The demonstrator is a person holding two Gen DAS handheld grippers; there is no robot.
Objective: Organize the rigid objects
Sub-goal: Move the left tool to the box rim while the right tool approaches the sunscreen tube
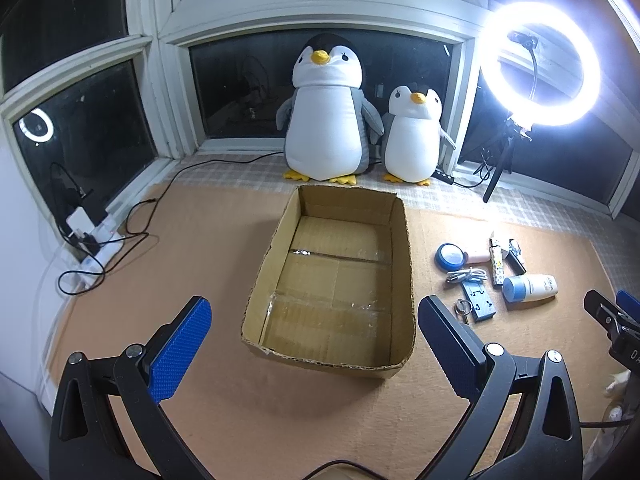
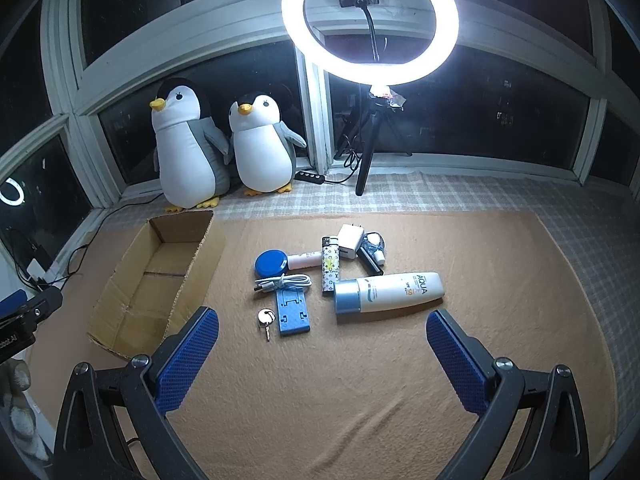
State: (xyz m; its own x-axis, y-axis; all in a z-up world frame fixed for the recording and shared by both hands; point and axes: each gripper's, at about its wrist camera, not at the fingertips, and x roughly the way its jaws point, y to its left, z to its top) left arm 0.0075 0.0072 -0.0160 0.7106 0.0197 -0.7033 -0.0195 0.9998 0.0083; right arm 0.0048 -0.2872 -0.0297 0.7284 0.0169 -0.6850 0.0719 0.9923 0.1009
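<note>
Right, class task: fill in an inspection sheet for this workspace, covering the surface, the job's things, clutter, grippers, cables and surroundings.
Surface: tan mat over checked cloth, by the window.
Job's things: empty cardboard box; beside it, on the mat, a sunscreen bottle, blue round tin, patterned lighter, white charger plug, coiled USB cable, blue phone stand and key.
Clutter: nothing seen.
Grippers: left hand-held gripper open over the box; right hand-held gripper open before the items; both hold nothing.
Cables: power strip with leads on the left.
Surroundings: two penguin plush toys, lit ring light on a tripod.
</note>
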